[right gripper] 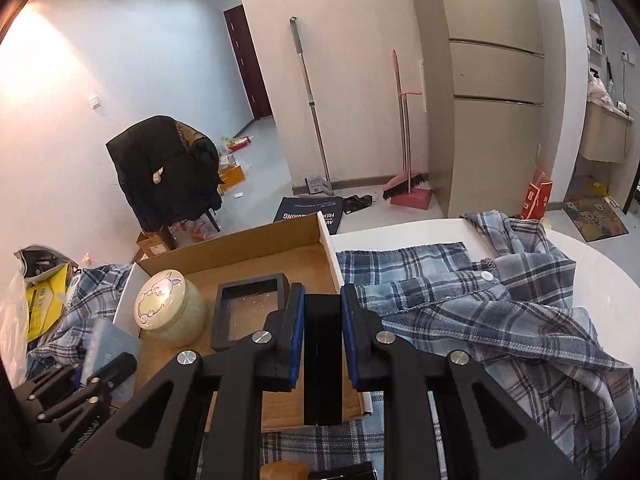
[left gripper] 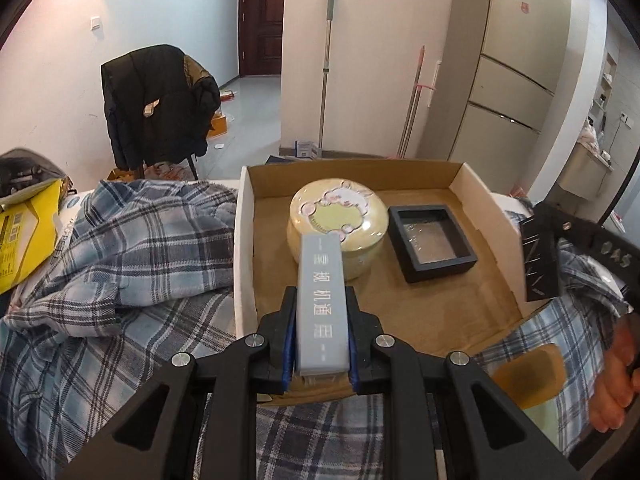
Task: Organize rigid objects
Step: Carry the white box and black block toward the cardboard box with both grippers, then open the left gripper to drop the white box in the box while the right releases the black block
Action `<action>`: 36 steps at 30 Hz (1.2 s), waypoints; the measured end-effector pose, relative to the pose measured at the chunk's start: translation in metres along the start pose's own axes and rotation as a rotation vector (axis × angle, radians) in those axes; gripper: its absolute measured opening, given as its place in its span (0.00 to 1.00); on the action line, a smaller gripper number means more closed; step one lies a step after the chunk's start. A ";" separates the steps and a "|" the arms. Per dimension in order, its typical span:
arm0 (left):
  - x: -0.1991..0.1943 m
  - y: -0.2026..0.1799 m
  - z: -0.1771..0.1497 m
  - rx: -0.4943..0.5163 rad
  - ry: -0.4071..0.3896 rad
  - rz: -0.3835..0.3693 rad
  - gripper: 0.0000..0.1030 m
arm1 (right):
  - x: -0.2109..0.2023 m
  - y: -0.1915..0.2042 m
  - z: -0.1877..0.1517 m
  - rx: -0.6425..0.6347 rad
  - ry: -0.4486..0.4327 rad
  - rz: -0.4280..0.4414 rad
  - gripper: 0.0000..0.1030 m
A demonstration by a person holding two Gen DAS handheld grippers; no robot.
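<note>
Now both tools carry boxes over the tray.
Cardboard tray (left gripper: 486, 208) lies on a plaid-draped tabletop (right gripper: 600, 264), holding a round tin (left gripper: 340, 220) beside a black frame (left gripper: 432, 242); left tool (left gripper: 322, 332) clamps a grey box (left gripper: 322, 300), right tool (right gripper: 322, 336) clamps a black box (right gripper: 322, 344).

Matte black left gripper (left gripper: 322, 320) and right gripper (right gripper: 322, 334), angular linkage arms with triangular cut-outs. Round silver screws at the pivots. Blue pads (right gripper: 349, 340) lining the inner fingers.
</note>
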State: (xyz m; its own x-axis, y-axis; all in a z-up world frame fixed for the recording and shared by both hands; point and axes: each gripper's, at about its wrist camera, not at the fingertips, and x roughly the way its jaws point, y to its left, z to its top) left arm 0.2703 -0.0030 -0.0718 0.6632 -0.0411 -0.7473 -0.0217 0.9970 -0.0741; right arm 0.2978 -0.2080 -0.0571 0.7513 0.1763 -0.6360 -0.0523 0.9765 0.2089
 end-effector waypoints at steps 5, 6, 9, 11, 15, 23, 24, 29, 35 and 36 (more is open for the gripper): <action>0.003 0.003 -0.001 -0.010 0.005 0.006 0.20 | 0.001 -0.004 0.000 0.007 0.005 -0.012 0.16; 0.002 0.002 -0.001 -0.009 0.003 0.007 0.20 | 0.001 -0.004 0.000 0.006 0.008 -0.012 0.16; 0.001 0.003 -0.001 -0.008 -0.004 0.008 0.20 | 0.001 -0.004 0.000 0.006 0.008 -0.005 0.16; -0.007 0.004 -0.001 -0.020 -0.038 0.040 0.21 | 0.000 -0.003 0.001 0.003 0.003 0.006 0.16; -0.037 0.014 0.004 -0.070 -0.185 0.053 0.69 | -0.003 0.000 0.004 -0.006 -0.015 0.025 0.16; -0.060 0.015 -0.001 -0.031 -0.386 0.096 0.87 | 0.013 0.006 0.005 -0.046 0.028 0.005 0.16; -0.058 0.016 0.002 -0.035 -0.381 0.090 0.87 | 0.015 0.006 0.005 -0.048 0.035 -0.002 0.16; -0.054 0.028 0.003 -0.094 -0.354 0.083 0.87 | 0.034 0.009 0.003 -0.061 0.128 -0.028 0.16; -0.055 0.034 0.004 -0.119 -0.337 0.064 0.87 | 0.050 0.016 -0.005 -0.107 0.200 -0.074 0.16; -0.055 0.032 0.003 -0.110 -0.335 0.062 0.87 | 0.051 0.017 -0.006 -0.112 0.201 -0.079 0.16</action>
State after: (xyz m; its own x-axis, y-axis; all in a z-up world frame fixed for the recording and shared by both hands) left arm 0.2358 0.0310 -0.0312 0.8660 0.0606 -0.4963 -0.1376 0.9832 -0.1199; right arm 0.3312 -0.1819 -0.0904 0.6108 0.1093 -0.7842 -0.0795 0.9939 0.0766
